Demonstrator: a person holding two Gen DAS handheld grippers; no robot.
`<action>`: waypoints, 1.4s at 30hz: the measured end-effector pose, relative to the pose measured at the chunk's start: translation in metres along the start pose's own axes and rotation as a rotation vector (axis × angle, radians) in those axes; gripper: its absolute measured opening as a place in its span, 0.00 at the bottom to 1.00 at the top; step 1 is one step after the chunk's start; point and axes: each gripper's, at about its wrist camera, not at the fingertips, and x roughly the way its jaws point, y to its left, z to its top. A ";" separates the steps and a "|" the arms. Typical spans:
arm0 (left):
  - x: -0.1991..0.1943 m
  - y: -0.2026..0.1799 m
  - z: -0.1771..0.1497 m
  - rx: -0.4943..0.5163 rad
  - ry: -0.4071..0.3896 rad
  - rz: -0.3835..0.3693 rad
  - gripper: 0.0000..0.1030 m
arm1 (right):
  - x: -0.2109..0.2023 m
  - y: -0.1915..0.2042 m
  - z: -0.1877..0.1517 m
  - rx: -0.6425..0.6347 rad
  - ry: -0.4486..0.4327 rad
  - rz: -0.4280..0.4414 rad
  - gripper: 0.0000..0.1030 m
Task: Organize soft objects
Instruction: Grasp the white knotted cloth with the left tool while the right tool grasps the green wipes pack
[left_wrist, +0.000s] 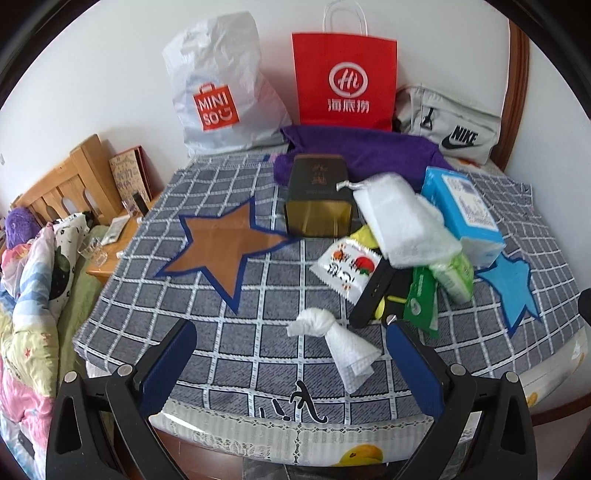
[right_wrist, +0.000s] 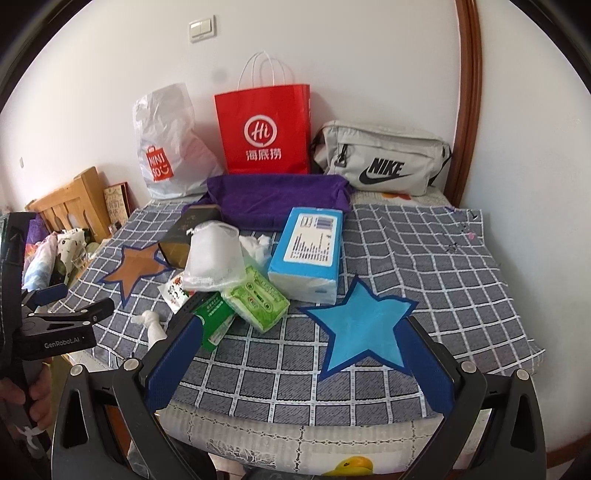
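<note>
We see the left gripper (left_wrist: 291, 354) with its jaws spread wide and nothing between the blue pads (left_wrist: 168, 363), hovering over the near edge of the grey checked cloth (left_wrist: 236, 362). Just ahead of it, nearer its right finger, lies a knotted white cloth (left_wrist: 334, 341), flat on the checks and touching neither pad. The right gripper (right_wrist: 297, 354) is likewise wide open and empty, poised low over the blue star (right_wrist: 364, 325) on the cloth. Beyond both grippers sits the heap of things: a white mesh pouch (right_wrist: 216, 256) on top, leaning over a green tissue pack (right_wrist: 258, 299) and a darker green packet (right_wrist: 212, 319), with a blue tissue box (right_wrist: 308, 253) just beside them to the right. A white snack sachet (left_wrist: 347, 267) and a black bar-shaped object (left_wrist: 371, 295) poke out on the pile's left side; what the black thing is we cannot quite tell. Behind the heap a dark tin box (left_wrist: 317, 201) lies on its side next to the brown star (left_wrist: 225, 247), and a purple towel (right_wrist: 275, 201) is folded at the back. Against the wall stand a white Miniso bag (left_wrist: 218, 88), a red paper bag (left_wrist: 345, 77) and a grey Nike pouch (right_wrist: 380, 162).
</note>
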 end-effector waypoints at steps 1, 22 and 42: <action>0.006 -0.002 -0.002 0.009 0.012 -0.012 0.98 | 0.006 0.001 -0.002 -0.001 0.010 0.001 1.00; 0.089 -0.011 -0.012 0.028 0.144 -0.178 0.34 | 0.100 0.009 -0.009 -0.019 0.105 0.093 1.00; 0.107 0.030 0.002 -0.072 0.148 -0.261 0.16 | 0.175 0.043 0.000 -0.052 0.132 0.168 0.84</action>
